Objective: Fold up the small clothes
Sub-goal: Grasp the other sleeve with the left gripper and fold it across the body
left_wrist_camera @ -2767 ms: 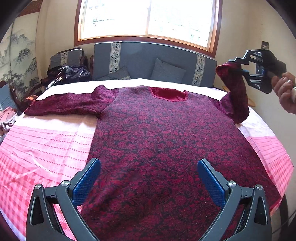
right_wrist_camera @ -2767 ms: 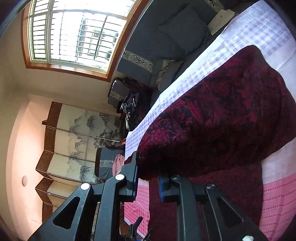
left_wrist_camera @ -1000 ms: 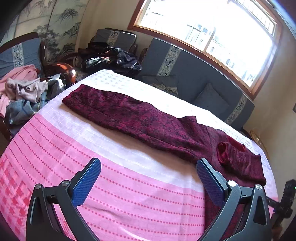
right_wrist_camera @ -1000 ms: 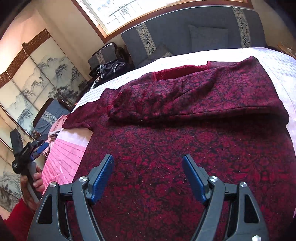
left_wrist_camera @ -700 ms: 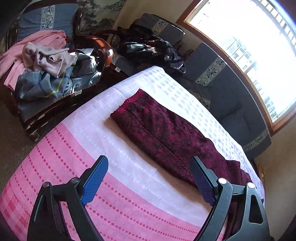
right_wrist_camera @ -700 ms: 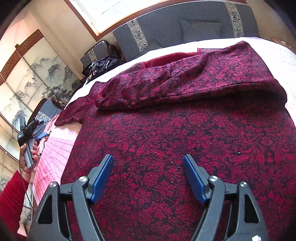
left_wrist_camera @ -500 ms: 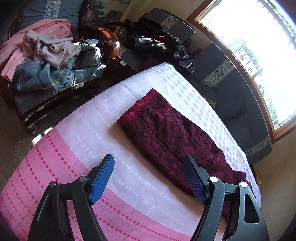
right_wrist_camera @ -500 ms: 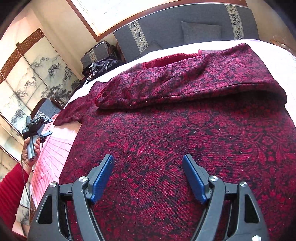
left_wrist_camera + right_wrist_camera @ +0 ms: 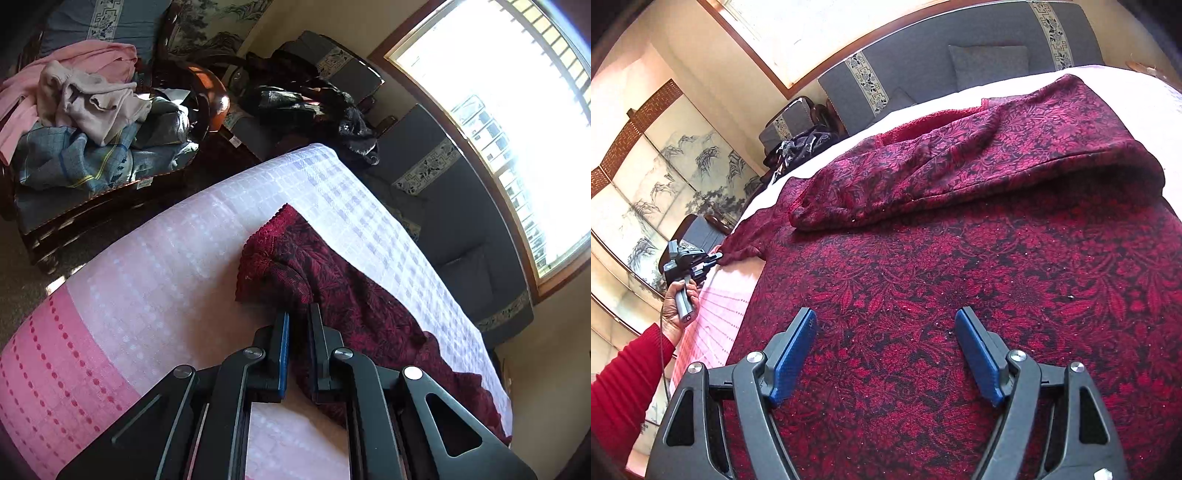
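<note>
Left tongs (image 9: pixel 297 314) have swung out to the left sleeve cuff (image 9: pixel 266 254) and clamped shut on it. Sweater (image 9: pixel 960 277) lies flat on the surface (image 9: pixel 147 295), right sleeve (image 9: pixel 960 166) already folded across. Lift cuff, carry toward 3 o'clock, lay parallel. Right tongs (image 9: pixel 886 354) hover open, empty, above the hem.

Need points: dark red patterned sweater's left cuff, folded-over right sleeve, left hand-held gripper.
Dark red patterned sweater's left cuff (image 9: pixel 260 254): left wrist view, on the ribbed edge.
Folded-over right sleeve (image 9: pixel 923 173): right wrist view, mid-sleeve on the body.
Left hand-held gripper (image 9: pixel 297 317): left wrist view, between fingertips shut on the sleeve.
</note>
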A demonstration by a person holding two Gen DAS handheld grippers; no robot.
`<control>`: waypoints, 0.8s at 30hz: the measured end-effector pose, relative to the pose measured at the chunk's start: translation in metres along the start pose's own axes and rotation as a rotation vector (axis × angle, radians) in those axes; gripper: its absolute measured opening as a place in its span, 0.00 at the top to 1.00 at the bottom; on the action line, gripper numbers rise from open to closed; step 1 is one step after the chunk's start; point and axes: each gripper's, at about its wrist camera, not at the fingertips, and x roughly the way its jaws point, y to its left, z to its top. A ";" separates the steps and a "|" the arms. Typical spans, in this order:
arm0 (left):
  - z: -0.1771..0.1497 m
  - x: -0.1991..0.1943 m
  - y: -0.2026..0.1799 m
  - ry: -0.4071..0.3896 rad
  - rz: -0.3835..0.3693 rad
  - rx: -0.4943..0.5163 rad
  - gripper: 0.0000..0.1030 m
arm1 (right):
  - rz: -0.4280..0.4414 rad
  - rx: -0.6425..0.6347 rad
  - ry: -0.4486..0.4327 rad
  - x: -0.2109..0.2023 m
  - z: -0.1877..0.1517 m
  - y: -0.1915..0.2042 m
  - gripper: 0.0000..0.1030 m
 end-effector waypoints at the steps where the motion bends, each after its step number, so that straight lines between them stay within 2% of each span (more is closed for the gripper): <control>1: -0.001 -0.010 -0.009 -0.027 -0.056 -0.003 0.92 | 0.009 0.008 -0.002 -0.001 0.001 -0.002 0.27; 3: -0.004 -0.029 -0.042 -0.047 -0.125 0.050 0.92 | 0.025 0.024 -0.008 -0.002 0.001 -0.006 0.27; 6: -0.023 -0.060 -0.111 -0.049 -0.237 0.182 0.92 | 0.042 0.052 -0.021 -0.006 0.002 -0.011 0.27; 9: -0.057 -0.086 -0.193 -0.035 -0.348 0.334 0.92 | 0.056 0.088 -0.046 -0.011 0.003 -0.018 0.27; 12: -0.102 -0.095 -0.271 0.017 -0.448 0.441 0.92 | 0.070 0.121 -0.072 -0.017 0.004 -0.025 0.27; 17: -0.200 -0.074 -0.366 0.145 -0.545 0.566 0.92 | 0.094 0.182 -0.107 -0.028 0.005 -0.037 0.27; 21: -0.284 -0.042 -0.409 0.244 -0.568 0.646 0.92 | 0.155 0.287 -0.139 -0.043 0.006 -0.059 0.27; 24: -0.339 -0.019 -0.427 0.286 -0.598 0.734 0.91 | 0.152 0.313 -0.165 -0.057 0.011 -0.074 0.26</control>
